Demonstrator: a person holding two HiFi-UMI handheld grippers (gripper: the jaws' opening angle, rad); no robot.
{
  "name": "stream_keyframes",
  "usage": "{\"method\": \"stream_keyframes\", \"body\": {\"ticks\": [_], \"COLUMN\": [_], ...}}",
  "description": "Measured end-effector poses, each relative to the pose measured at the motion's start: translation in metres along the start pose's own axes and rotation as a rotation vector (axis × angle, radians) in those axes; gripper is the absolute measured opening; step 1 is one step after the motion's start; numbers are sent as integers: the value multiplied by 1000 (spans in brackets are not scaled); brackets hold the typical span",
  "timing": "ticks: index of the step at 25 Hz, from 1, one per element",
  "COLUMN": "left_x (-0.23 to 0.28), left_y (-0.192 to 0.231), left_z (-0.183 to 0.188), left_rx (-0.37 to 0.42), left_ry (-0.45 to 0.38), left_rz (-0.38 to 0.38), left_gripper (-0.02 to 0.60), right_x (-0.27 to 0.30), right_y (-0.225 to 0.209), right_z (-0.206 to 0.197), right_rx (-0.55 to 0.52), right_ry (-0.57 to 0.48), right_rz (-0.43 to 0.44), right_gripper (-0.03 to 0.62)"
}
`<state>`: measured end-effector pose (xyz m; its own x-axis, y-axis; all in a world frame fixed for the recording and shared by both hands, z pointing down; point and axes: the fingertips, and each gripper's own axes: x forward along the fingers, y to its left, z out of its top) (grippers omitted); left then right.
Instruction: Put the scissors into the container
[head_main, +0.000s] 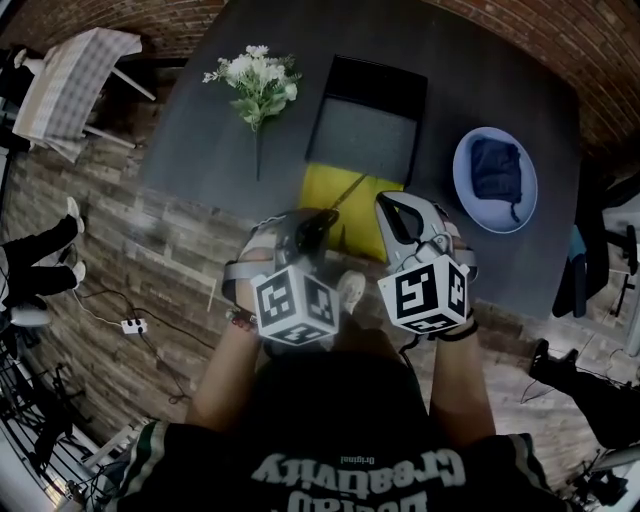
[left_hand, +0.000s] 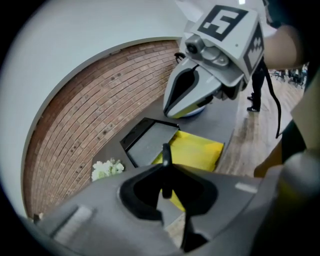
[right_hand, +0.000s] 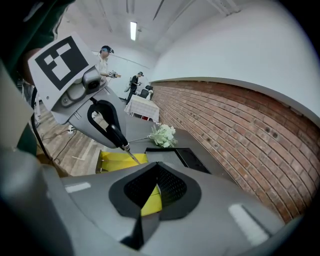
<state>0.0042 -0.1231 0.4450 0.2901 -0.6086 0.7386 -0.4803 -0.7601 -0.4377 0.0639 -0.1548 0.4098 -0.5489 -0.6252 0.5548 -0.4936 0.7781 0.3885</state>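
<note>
My left gripper (head_main: 315, 222) is shut on the scissors (head_main: 345, 193), pads on the black handle, and the blade points out over the yellow mat (head_main: 325, 190). In the left gripper view the dark handle of the scissors (left_hand: 166, 152) stands upright between the jaws. The right gripper view shows those scissors (right_hand: 119, 137) from the side, blade tip aimed down at the mat. Beyond the mat lies the black container (head_main: 365, 130), shallow with a grey floor. My right gripper (head_main: 400, 225) hovers beside the left, shut with nothing in it.
A bunch of white flowers (head_main: 258, 80) lies on the dark table left of the container. A blue plate (head_main: 465, 150) with a dark bundle (head_main: 497, 170) sits at the right. Brick wall runs behind the table; people stand far off in the room.
</note>
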Motion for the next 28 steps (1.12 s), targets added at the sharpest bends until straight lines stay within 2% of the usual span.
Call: {"method": "stream_keyframes", "body": {"ticks": [12, 28], "left_x": [22, 48], "left_y": [-3, -9], "left_z": [-27, -42], "left_rx": [-9, -25], "left_ry": [37, 50], "left_rz": [-47, -82], "left_gripper": [49, 49], "right_x": [20, 39], "right_y": [11, 25], "right_z": [-16, -34], "right_rx": [26, 54], "right_ry": [35, 64], "right_rz": [21, 57], "right_gripper": [6, 6]}}
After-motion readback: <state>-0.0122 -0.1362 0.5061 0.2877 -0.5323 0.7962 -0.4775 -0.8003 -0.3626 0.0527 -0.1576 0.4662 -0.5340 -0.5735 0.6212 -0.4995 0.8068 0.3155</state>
